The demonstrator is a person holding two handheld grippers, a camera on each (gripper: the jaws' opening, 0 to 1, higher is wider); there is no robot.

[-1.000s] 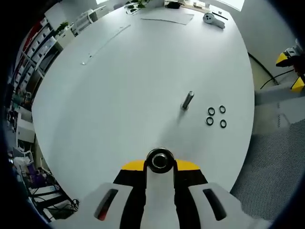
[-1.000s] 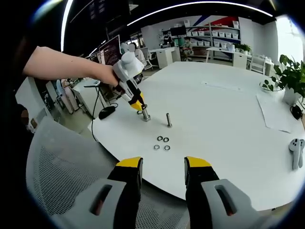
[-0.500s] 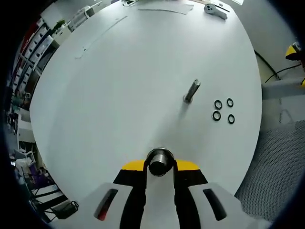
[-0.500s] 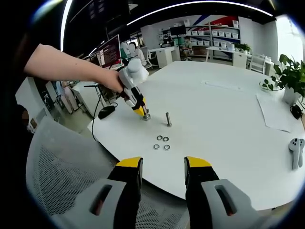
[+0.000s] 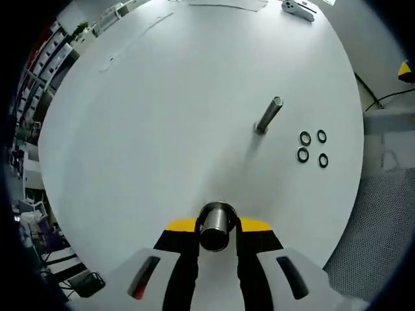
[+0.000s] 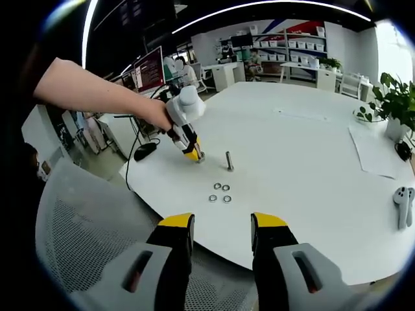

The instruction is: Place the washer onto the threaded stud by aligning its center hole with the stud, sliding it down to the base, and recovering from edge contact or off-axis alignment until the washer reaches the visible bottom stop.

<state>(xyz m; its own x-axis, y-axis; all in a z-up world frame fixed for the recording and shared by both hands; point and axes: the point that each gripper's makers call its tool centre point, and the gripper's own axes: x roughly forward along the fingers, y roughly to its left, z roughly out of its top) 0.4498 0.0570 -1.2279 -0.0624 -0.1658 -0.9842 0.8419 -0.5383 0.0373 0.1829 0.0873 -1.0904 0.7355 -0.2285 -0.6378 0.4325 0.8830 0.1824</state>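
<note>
The left tool (image 5: pixel 217 227) is clamped on a threaded metal cylinder (image 5: pixel 217 223); the right tool (image 6: pixel 220 233) gapes empty. Four washers (image 5: pixel 312 147) lie untouched beside the stud (image 5: pixel 268 115), which a careless swing could topple.

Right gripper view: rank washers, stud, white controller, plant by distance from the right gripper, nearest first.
From the right gripper:
1. Washers, four together near the table's near edge.
2. Stud, upright just beyond them.
3. White controller, far right.
4. Plant, right, at the far edge.
</note>
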